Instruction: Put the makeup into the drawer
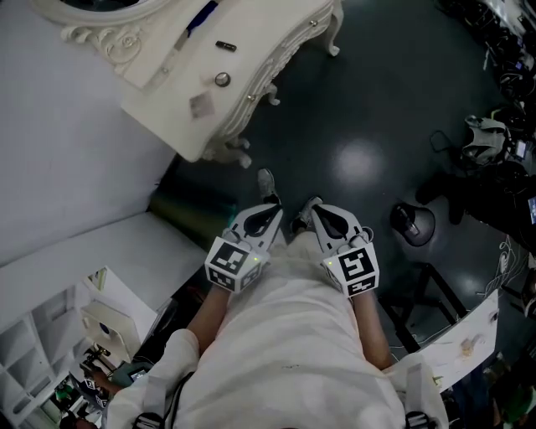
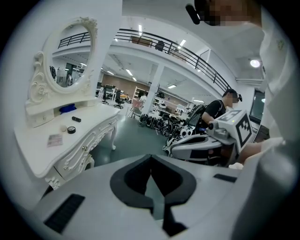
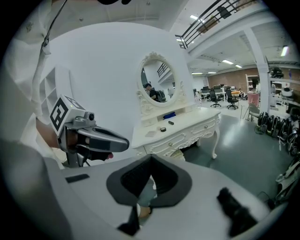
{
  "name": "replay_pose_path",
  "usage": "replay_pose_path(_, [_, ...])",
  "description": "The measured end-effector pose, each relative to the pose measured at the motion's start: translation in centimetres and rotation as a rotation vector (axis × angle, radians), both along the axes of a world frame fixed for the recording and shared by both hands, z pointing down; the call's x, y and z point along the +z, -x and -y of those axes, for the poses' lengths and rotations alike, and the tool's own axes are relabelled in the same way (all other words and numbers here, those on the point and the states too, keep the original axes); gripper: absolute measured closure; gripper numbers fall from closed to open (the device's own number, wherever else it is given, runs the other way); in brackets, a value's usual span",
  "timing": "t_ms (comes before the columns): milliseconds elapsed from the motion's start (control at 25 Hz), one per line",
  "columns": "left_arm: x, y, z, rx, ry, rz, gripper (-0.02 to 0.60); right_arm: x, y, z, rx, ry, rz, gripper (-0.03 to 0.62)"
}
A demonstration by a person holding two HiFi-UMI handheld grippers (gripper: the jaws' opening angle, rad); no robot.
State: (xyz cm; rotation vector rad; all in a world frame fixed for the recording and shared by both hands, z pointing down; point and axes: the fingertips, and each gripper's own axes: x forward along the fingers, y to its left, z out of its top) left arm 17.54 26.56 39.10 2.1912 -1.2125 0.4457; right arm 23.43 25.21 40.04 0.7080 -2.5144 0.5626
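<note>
A white dressing table stands across the dark floor, some way off from me. On its top lie a round black compact, a short black tube, a flat square packet and a blue item. The same compact and tube show in the right gripper view. The drawer fronts look closed. My left gripper and right gripper are held side by side in front of my body. Both are shut and empty, pointing toward the table. The oval mirror rises behind the tabletop.
A black round-based stand and a pile of dark gear and cables occupy the floor at right. A white table edge is at lower right, white shelving at lower left. Parked machines line the hall.
</note>
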Motion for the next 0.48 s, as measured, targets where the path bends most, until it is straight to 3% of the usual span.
replay_pose_path(480, [0.0,5.0,4.6,0.013,-0.028,-0.018,0.571,-0.1,4.9,4.2,0.0,-0.024,-0.045,0.583])
